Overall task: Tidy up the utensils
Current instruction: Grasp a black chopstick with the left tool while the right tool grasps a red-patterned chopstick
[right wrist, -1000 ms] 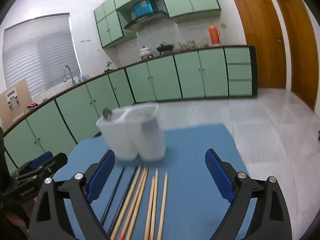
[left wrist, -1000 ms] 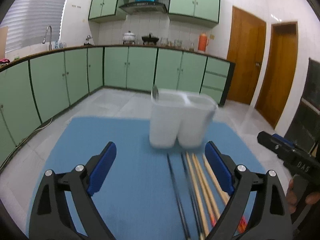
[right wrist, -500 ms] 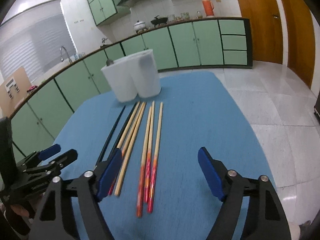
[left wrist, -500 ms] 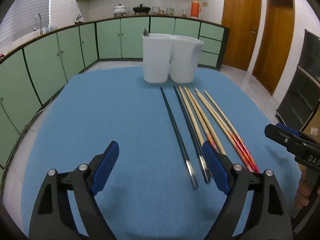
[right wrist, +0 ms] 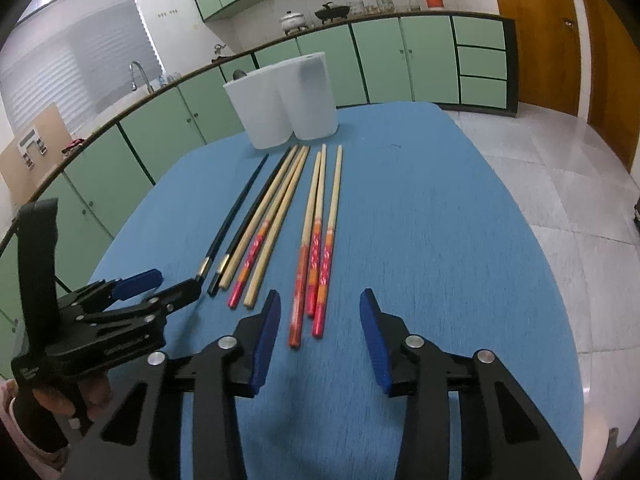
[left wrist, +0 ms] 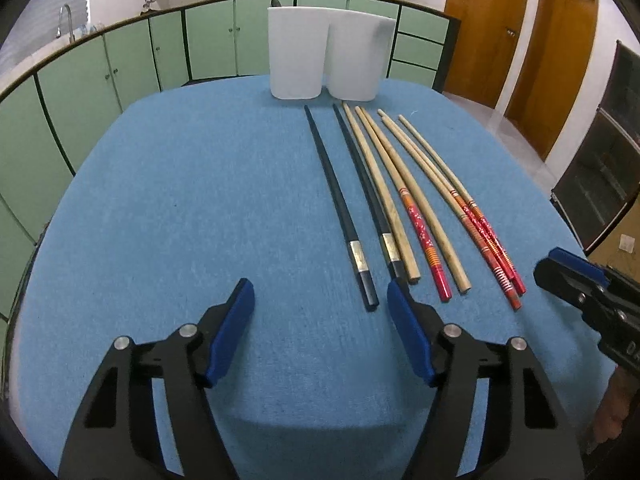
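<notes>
Two black chopsticks and several wooden ones, some with red patterned ends, lie side by side on the blue cloth. A white two-compartment holder stands at their far tips, with a dark utensil tip showing in its left cup. My left gripper hovers low at the black chopsticks' near ends, jaws closing, one end between the pads but untouched. My right gripper straddles the red ends, jaws closing, pads clear of them.
The table's near and right edges drop to a tiled floor. Green cabinets curve around behind the table, and wooden doors stand at the right. Each gripper shows at the edge of the other's view.
Both grippers have tipped down and sunk toward the cloth, pulling back to the chopsticks' near ends. Both pairs of jaws have narrowed, the right one more.
</notes>
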Tool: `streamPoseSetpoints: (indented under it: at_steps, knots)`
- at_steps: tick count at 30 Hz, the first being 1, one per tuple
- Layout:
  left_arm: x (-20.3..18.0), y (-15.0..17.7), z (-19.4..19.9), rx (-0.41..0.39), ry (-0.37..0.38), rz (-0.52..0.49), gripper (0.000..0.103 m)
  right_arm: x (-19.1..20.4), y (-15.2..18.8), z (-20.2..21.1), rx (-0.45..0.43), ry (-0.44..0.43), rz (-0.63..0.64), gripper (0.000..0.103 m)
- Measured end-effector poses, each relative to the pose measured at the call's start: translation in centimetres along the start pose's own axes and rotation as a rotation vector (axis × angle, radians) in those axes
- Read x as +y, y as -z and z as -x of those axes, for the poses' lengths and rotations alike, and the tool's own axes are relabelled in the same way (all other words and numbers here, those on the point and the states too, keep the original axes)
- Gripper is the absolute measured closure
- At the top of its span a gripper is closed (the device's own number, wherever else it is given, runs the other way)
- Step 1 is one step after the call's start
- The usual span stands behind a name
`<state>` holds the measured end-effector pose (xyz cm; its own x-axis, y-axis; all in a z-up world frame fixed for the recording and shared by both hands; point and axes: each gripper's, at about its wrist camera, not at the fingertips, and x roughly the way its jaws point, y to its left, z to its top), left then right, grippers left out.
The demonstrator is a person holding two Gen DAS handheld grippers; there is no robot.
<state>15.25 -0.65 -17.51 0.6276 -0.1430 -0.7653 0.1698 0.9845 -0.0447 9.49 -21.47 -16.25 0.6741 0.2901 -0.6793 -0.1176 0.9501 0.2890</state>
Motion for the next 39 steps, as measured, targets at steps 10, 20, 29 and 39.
streamPoseSetpoints:
  at_steps: [10,20,29,39]
  knots:
    - [-0.7,-0.5,0.0,0.004,-0.080,-0.006,0.055,0.5,0.6,-0.9,0.050,0.001,0.022,0.075]
    - [0.3,-0.8,0.0,0.006,-0.092,0.013,0.076,0.6,0.7,-1.9,0.079,0.046,0.051,0.084]
    - [0.6,-1.0,-0.1,0.004,-0.079,0.019,0.073,1.0,0.9,-2.2,0.069,0.116,0.112,0.097]
    - [1.0,-0.9,0.1,0.000,-0.072,0.026,0.056,0.0,1.0,-1.5,0.056,0.057,0.069,0.094]
